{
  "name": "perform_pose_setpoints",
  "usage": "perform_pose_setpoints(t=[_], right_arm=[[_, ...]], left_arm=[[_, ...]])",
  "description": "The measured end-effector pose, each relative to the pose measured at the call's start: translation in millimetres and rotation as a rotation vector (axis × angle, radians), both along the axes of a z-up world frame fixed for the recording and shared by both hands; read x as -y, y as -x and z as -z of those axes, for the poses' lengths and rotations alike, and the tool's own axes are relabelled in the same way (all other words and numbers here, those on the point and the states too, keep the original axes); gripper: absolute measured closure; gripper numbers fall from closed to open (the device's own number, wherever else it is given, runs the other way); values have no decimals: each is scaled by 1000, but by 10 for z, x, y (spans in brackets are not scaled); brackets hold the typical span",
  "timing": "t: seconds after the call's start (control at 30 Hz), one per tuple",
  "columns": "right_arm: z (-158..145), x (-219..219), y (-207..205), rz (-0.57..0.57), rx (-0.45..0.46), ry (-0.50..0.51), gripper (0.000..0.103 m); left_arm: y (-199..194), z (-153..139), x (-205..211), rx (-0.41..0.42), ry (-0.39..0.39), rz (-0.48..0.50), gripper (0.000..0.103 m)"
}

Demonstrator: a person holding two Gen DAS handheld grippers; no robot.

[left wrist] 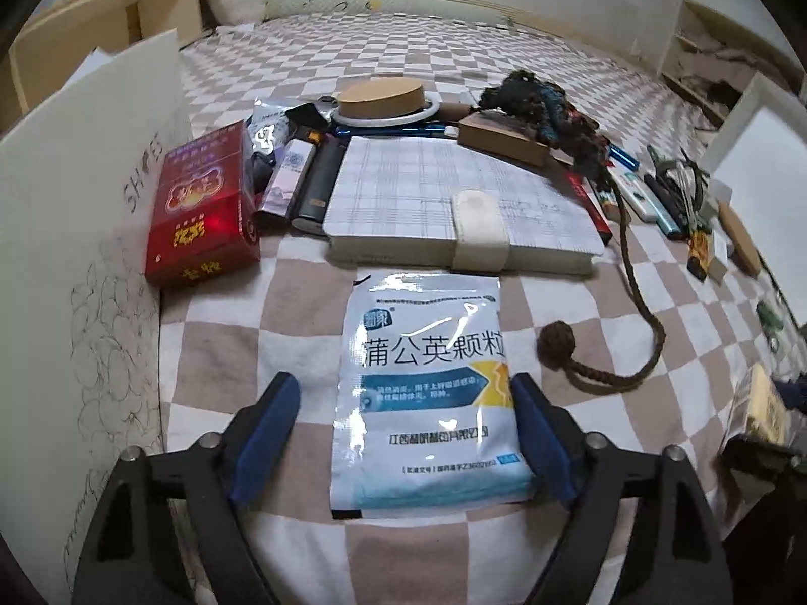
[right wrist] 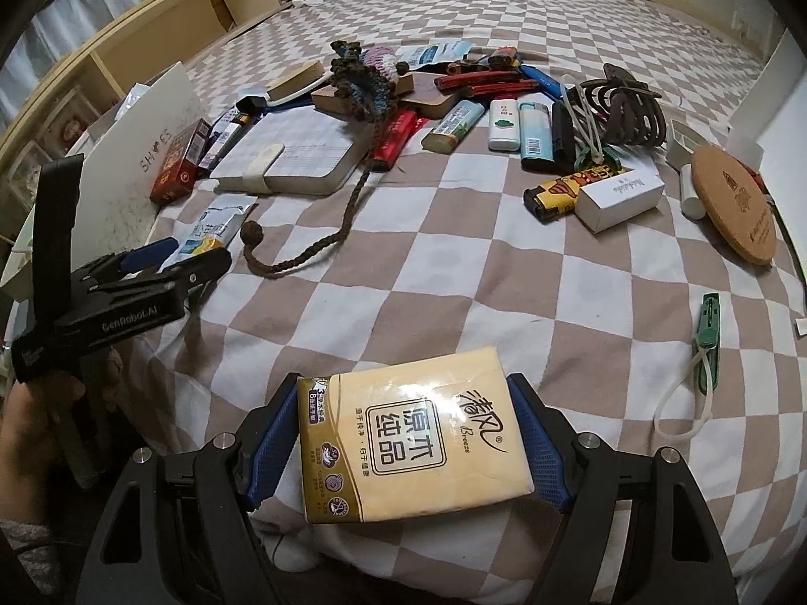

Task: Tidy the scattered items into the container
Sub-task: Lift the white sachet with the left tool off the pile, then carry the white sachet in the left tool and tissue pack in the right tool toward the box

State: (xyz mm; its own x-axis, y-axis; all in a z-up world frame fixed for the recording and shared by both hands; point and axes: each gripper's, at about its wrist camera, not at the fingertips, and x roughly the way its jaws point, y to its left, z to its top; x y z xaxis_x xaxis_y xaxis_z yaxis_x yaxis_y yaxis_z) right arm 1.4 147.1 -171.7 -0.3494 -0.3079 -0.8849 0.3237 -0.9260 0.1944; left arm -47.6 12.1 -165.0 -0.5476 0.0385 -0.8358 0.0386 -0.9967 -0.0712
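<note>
"Tissues nearest us, see? The yellow tissue pack (right wrist: 413, 438) sits clamped in the right gripper (right wrist: 403, 383), blue pads pressing on both its short sides."

"And the left gripper (left wrist: 403, 383)?"

"Jaws released. The white and blue sachet (left wrist: 423, 378) lies flat on the checked bed (right wrist: 454, 277) between them. The right-hand pad is just at its edge and the left-hand one stands clear."

"So nothing gripped there. What's beyond the sachet?"

"A plaid notebook (left wrist: 454, 191) with a white strap, just past its far edge. A red box (left wrist: 202, 212) lies to the notebook's left, close against a white panel printed SHOES (left wrist: 75, 252). I cannot tell whether that panel belongs to the container."

"That brown cord?"

"The braided cord (left wrist: 640, 277) ends in a knot to the right of the sachet and runs back past the notebook's right corner into a heap of dark yarn."

"And over on the right?"

"A green clip (right wrist: 708, 322) lies alone at the near right. Farther back there's a small white carton (right wrist: 618, 196) touching a patterned lighter (right wrist: 550, 196), and a round cork coaster (right wrist: 734, 206) near the bed's edge. Beyond those, a row of lighters (right wrist: 534, 136) and tubes lies with the far clutter."
</note>
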Motion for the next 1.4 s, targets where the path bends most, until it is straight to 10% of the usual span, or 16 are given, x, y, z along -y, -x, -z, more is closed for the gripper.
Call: perform_pose_setpoints(t=[0.13, 0.73, 1.4], right_arm=[[20, 33, 2, 11, -8, -5, 24], [-56, 215, -127, 1, -51, -19, 24], [-826, 817, 217, -112, -216, 38, 24]], left_arm=[[-54, -20, 10, -15, -13, -17, 39], [-300, -265, -96, -93, -123, 56, 43], [-423, -1469, 560, -352, -262, 31, 43]])
